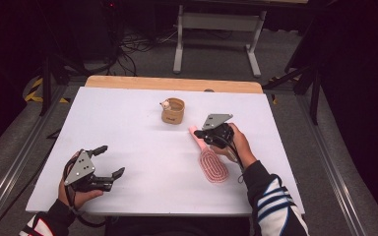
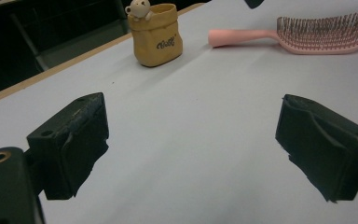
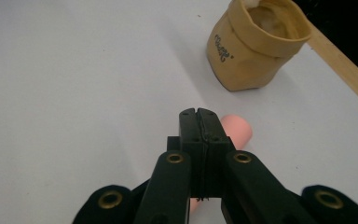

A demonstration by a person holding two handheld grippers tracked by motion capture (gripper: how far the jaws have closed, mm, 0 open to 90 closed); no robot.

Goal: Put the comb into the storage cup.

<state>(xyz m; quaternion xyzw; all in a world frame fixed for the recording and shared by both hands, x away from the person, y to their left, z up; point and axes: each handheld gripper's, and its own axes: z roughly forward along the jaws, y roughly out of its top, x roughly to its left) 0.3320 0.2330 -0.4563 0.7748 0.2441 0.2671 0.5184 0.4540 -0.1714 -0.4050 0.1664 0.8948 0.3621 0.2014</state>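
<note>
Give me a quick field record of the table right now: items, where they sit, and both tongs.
surface: white table top
brush: pink plastic hairbrush, lying flat, bristles up
pouch: small tan fabric pouch, upright, beyond the brush handle, apart from it
left tongs: open, nothing between the jaws
right tongs: shut, above the brush handle; contact unclear
</note>
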